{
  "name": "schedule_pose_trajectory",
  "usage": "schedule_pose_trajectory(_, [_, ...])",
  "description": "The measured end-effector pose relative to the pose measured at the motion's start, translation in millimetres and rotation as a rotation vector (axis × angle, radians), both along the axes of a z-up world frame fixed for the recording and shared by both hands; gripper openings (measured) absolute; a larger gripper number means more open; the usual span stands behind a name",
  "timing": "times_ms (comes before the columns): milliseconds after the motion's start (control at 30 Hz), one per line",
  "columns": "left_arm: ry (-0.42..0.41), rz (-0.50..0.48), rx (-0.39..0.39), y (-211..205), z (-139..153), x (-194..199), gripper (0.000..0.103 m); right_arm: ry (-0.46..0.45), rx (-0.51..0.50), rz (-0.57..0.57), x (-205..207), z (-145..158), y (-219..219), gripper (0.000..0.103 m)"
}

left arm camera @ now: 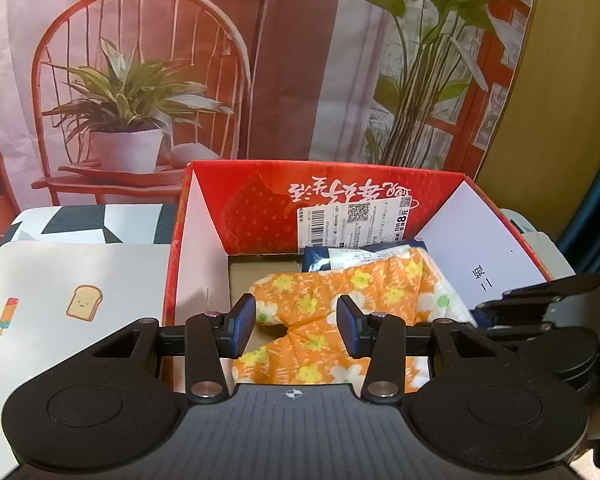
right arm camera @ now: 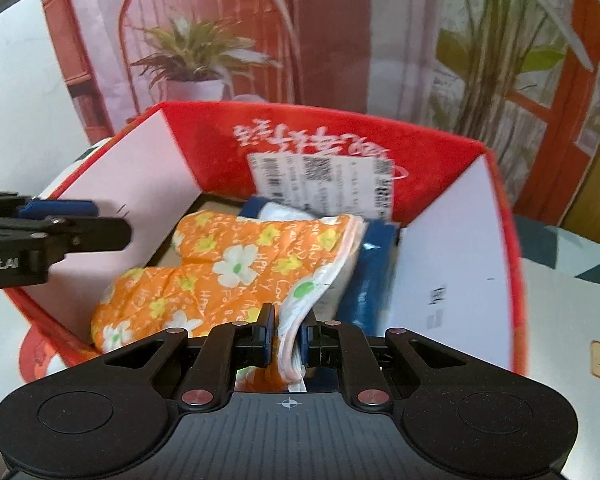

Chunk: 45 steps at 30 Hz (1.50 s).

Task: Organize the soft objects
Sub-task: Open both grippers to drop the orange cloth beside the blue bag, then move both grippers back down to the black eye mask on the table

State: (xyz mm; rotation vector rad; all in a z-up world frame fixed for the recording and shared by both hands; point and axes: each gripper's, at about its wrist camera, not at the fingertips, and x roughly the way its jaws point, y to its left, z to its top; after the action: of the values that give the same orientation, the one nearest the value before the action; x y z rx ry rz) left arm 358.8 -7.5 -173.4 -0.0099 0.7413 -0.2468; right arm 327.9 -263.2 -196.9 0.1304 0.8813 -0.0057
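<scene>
The orange floral mitt [right arm camera: 236,264] already lies inside the red box [left arm camera: 260,196]; right gripper [right arm camera: 287,334] pinches its cuff at six o'clock (release pending), left gripper [left arm camera: 296,330] stands apart, empty.

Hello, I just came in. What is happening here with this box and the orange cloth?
A person with two handheld grippers is putting an orange flowered oven mitt into a red cardboard box. The right gripper is shut on the mitt's white-edged cuff. The left gripper hangs open above the mitt, gripping nothing. A blue packet lies under the mitt.
</scene>
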Motion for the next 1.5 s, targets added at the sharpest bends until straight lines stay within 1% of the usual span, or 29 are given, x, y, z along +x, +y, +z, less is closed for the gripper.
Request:
schedule_pose_trajectory(133, [-0.007,0.001,0.006,3,4,-5,0.047,0.025,0.017,-0.026,1,-2,1,0.012])
schedule_pose_trajectory(167, [-0.01,0.002,0.007,4,5,-6,0.047,0.028,0.011,-0.036,0,-1,0,0.015])
schedule_pose_trajectory(200, [-0.012,0.003,0.008,5,6,-8,0.047,0.029,0.004,-0.047,-2,0,-1,0.022])
schedule_pose_trajectory(233, [-0.012,0.004,0.009,5,7,-9,0.047,0.027,-0.008,-0.06,-3,2,-1,0.025])
schedule_pose_trajectory(267, [-0.013,0.007,0.01,6,9,-11,0.047,0.025,-0.018,-0.07,-6,3,-2,0.031])
schedule_pose_trajectory(300, [-0.015,0.007,0.011,6,10,-13,0.047,0.023,-0.029,-0.083,-8,6,-3,0.041])
schedule_pose_trajectory(333, [-0.019,0.006,0.011,6,12,-16,0.049,0.014,-0.038,-0.096,-12,9,-4,0.047])
schedule_pose_trajectory(367, [-0.023,0.003,0.012,6,14,-19,0.051,0.002,-0.045,-0.104,-16,13,-4,0.058])
schedule_pose_trajectory(400, [-0.028,0.0,0.014,6,16,-22,0.054,-0.01,-0.053,-0.109,-19,18,-4,0.063])
schedule_pose_trajectory(467, [-0.041,-0.006,0.023,5,20,-29,0.058,-0.028,-0.065,-0.11,-26,26,-3,0.067])
schedule_pose_trajectory(500, [-0.047,-0.008,0.028,5,22,-34,0.061,-0.041,-0.067,-0.109,-31,31,-2,0.072])
schedule_pose_trajectory(533, [-0.054,-0.011,0.033,5,24,-39,0.064,-0.057,-0.063,-0.107,-36,35,-2,0.074])
schedule_pose_trajectory(600, [-0.064,-0.013,0.035,6,28,-49,0.067,-0.093,-0.051,-0.103,-48,44,0,0.086])
schedule_pose_trajectory(733, [-0.063,-0.019,0.028,12,31,-73,0.068,-0.165,-0.051,-0.083,-75,58,9,0.093])
schedule_pose_trajectory(800, [-0.063,-0.021,0.027,16,32,-87,0.068,-0.21,-0.064,-0.078,-92,63,15,0.1])
schedule_pose_trajectory(933, [-0.065,-0.023,0.042,21,30,-118,0.068,-0.268,-0.076,-0.058,-125,65,27,0.1])
schedule_pose_trajectory(1100, [-0.032,-0.017,0.006,26,17,-155,0.068,-0.272,-0.033,-0.053,-166,49,38,0.1])
schedule_pose_trajectory(1267, [0.029,-0.015,-0.029,26,-9,-184,0.068,-0.241,0.008,-0.061,-205,22,48,0.1])
schedule_pose_trajectory(1433, [0.076,-0.003,-0.047,22,-36,-203,0.068,-0.189,0.035,-0.084,-230,-7,58,0.1])
schedule_pose_trajectory(1500, [0.088,-0.002,-0.039,20,-43,-206,0.068,-0.164,0.02,-0.09,-236,-18,63,0.096])
